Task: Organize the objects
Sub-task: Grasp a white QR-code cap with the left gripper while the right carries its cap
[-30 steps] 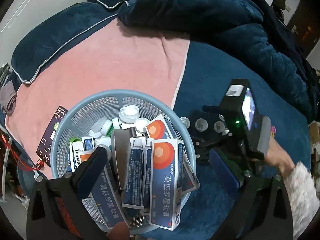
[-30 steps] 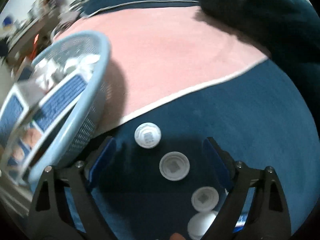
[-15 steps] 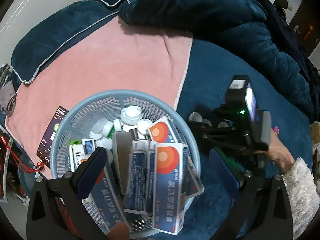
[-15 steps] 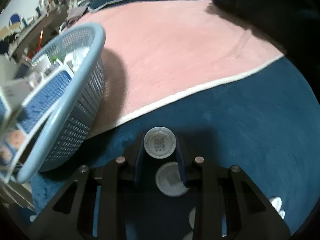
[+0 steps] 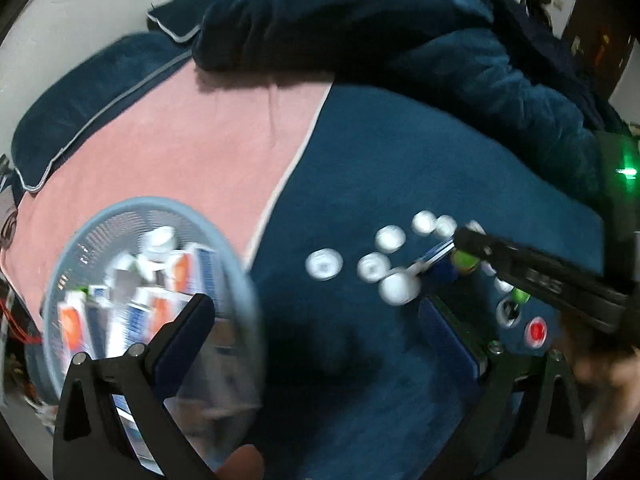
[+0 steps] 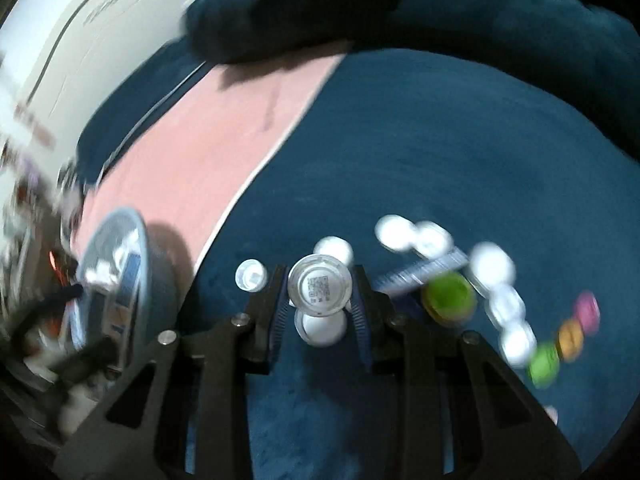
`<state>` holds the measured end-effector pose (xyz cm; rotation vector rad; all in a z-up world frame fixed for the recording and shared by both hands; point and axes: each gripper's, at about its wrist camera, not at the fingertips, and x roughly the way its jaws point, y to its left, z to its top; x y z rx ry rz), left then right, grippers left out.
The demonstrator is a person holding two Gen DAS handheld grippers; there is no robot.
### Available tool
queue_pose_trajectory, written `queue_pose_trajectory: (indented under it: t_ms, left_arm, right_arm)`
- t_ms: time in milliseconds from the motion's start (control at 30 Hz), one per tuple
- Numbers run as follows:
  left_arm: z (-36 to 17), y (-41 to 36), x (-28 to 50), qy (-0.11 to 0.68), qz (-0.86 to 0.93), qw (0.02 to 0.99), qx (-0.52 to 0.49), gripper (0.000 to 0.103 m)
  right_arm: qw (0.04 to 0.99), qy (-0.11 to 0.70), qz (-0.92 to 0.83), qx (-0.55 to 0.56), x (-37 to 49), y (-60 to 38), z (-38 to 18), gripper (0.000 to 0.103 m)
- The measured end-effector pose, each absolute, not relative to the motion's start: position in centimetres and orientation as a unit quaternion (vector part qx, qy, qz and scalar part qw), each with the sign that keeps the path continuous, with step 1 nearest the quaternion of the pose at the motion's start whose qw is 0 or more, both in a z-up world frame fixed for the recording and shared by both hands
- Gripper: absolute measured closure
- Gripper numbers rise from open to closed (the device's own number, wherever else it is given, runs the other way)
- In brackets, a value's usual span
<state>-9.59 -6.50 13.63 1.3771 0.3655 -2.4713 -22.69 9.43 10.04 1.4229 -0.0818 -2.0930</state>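
Toward the bed's left edge, half on the pink towel [image 5: 192,152], stands the light-blue basket [image 5: 240,280], crammed with orange-and-blue medicine boxes [image 5: 176,276] and white bottles; the left wrist view looks down into it, while the right wrist view catches only its blurred rim and wall [image 6: 160,280] from the side. The left tool [image 5: 316,320] hangs with its blue pads wide apart and nothing between them, one pad over the basket's near rim, the other over the dark blue blanket [image 5: 400,160].

Further right on that blanket lies a scatter of white bottles [image 5: 324,265]. The right tool [image 6: 320,292] is clamped on one white bottle with a printed label [image 6: 320,285] on its round end; only the right wrist view shows this grip. In the left wrist view the right tool shows as a black bar [image 5: 540,276] entering from the right edge, its tip blurred and the held bottle not made out. Past it lie a green-capped jar [image 6: 450,298], and small pink [image 6: 587,312], orange [image 6: 571,339] and green [image 6: 543,363] caps, all smeared by motion blur and partly cut off.
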Motion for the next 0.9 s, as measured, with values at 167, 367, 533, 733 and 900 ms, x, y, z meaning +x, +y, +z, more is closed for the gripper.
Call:
queue_pose_trajectory:
  t_ms: [167,367,533,733,900]
  left_arm:
    - [8.9,-2.2,-9.5,0.141,-0.852,0.210,0.458,0.001]
    - [2.9,-1.7,-9.9,0.160,-0.817,0.311,0.459,0.010]
    - [2.8,-4.0,-11.1,0.199,-0.810,0.365,0.413,0.010]
    - [1.3,-6.2,-13.8,0.223,-0.794,0.379,0.419,0.010]
    - [-0.6,-7.6,-15.6,0.224,-0.786,0.370,0.443,0.020]
  right_arm:
    - [0.248,-0.089,-0.804,0.534,-19.6,12.8,11.6,0.072]
    - [0.261,-0.083,-0.802,0.531,-19.0,13.3,12.4,0.072]
    - [0.284,-0.087,-0.795,0.530,-19.0,12.4,12.6,0.072]
    - [0.292,-0.094,-0.786,0.537,-19.1,11.8,12.4,0.071]
    - [0.295,-0.085,-0.792,0.528,-19.1,11.6,13.0,0.071]
